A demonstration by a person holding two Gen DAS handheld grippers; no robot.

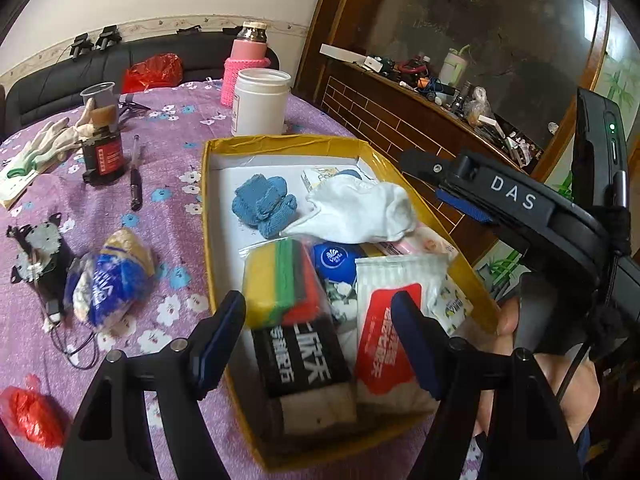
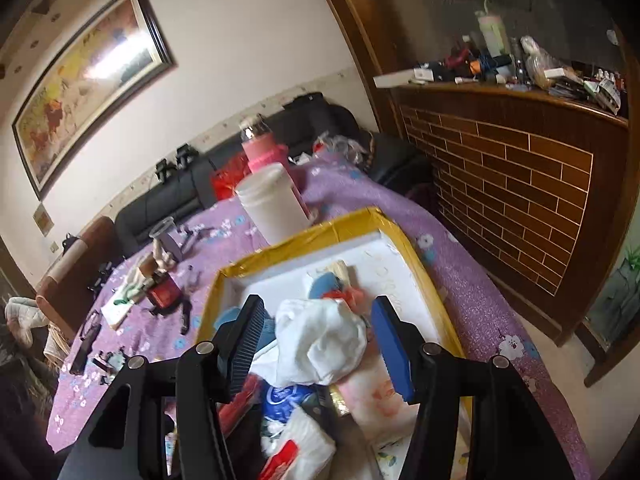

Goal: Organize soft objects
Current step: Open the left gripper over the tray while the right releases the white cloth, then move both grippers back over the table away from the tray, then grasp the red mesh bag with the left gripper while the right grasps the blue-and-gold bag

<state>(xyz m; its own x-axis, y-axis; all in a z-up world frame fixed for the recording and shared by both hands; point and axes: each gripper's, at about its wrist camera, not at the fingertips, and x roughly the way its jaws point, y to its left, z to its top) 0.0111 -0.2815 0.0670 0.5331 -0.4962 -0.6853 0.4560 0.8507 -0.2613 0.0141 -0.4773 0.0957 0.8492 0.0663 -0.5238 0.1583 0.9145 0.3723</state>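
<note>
While a purple flowered cloth is covering the counter (image 1: 172,152), a yellow-walled box (image 1: 280,142) is sitting near its right edge and taking up most of the middle of both views. Soft things are crowding the box: a white sock (image 1: 360,208) is lying crumpled near the right wall, a blue knitted piece (image 1: 264,204) is resting just beside it toward the left wall, and a sponge pack (image 1: 280,280) of yellow, green and red is lying at the near end, touching a black packet (image 1: 300,364) and a red-and-white tissue pack (image 1: 384,344).

Outside the box, a white jar (image 1: 260,104) is standing upright at the far wall, with a pink bottle (image 1: 248,60) behind it. A blue bag (image 1: 112,280) is lying on the cloth just beside the left wall, a dark bottle (image 1: 104,156) is standing well apart toward the far left edge, and a red bag (image 1: 32,416) is lying at the near left corner.

The left gripper (image 1: 320,344) is hovering over the near end of the box, its jaws standing wide with the packets below them and nothing pressed between the pads. The right gripper (image 2: 320,344) is hanging over the sock (image 2: 320,340), its jaws likewise standing apart on either side of it, the pads not pressing on it.
</note>
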